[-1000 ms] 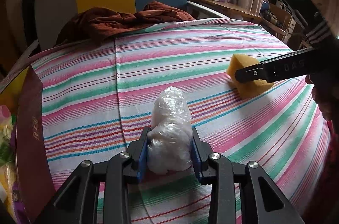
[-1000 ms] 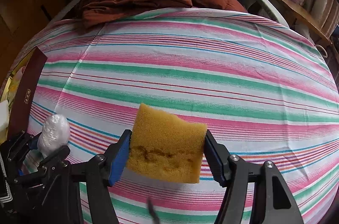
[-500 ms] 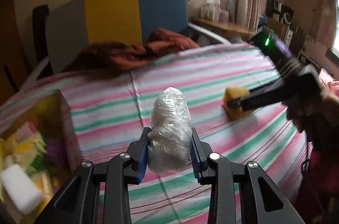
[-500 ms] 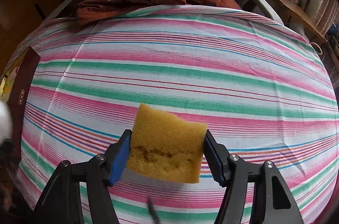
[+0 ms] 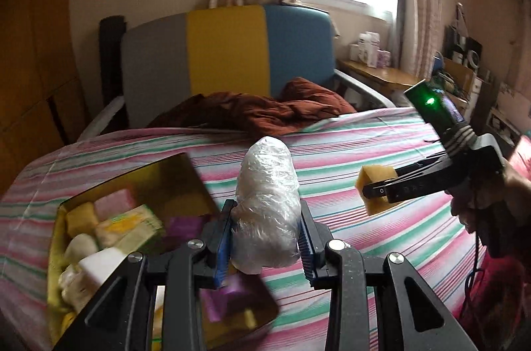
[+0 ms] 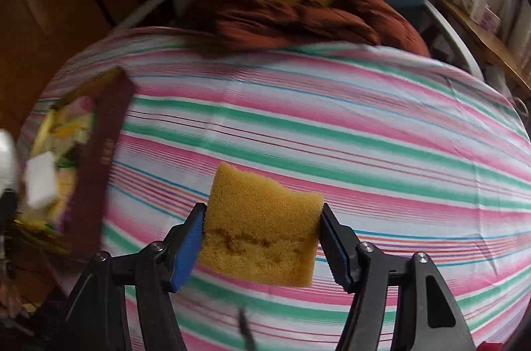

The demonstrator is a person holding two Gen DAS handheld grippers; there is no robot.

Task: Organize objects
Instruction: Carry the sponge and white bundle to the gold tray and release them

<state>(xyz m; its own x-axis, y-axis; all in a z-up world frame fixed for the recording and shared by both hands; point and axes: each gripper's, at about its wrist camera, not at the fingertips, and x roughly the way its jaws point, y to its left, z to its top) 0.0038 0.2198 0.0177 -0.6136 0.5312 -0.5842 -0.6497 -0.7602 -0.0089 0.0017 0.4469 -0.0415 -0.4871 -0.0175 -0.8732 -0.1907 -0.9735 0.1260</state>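
The plastic-wrapped bundle (image 5: pixel 265 205) had lifted clear of the striped bedspread (image 5: pixel 365 138) and now hung beside the open box (image 5: pixel 186 172) of sponges — drop-off looked near. The left gripper (image 5: pixel 265 246) was clamped on it; the right gripper (image 6: pixel 260 236) squeezed the yellow sponge (image 6: pixel 262 226), also raised.

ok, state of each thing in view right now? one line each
left gripper: shut on plastic-wrapped bundle, lifted
right gripper: shut on yellow sponge, held off the striped sheet
box: open, partly filled with sponges and packets
brown blanket: crumpled by the headboard
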